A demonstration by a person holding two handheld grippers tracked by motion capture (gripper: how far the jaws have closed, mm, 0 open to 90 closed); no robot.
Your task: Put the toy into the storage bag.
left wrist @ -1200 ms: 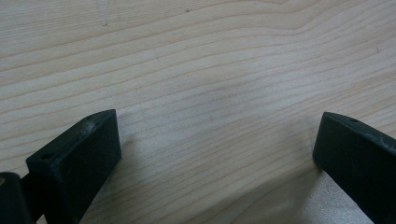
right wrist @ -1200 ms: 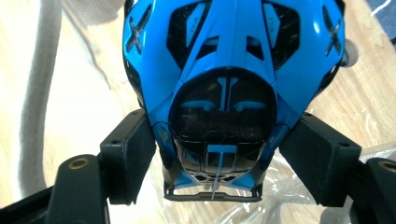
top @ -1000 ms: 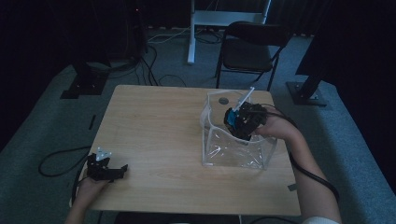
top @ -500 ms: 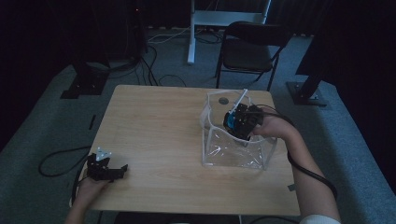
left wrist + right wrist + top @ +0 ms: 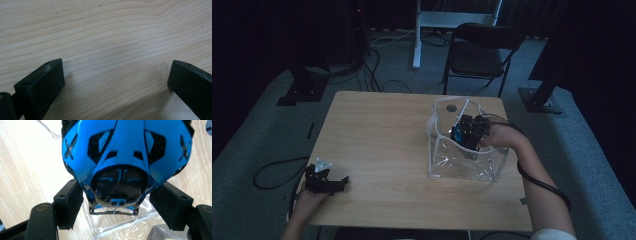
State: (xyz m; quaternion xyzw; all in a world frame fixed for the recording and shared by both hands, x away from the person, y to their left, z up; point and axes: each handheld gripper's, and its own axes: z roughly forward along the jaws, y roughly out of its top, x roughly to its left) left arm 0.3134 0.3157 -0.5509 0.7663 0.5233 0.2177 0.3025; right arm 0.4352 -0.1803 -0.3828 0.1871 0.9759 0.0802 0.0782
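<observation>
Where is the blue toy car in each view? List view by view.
High view: blue toy car right of centre, in the right gripper over the clear box.
Right gripper view: top centre, between the jaws.
Left gripper view: left gripper open over bare wood.
Shared landmark: wooden tabletop.

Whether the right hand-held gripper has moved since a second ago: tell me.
No. The right hand-held gripper sits at the same spot over the clear bag, gripping the blue toy car.
</observation>
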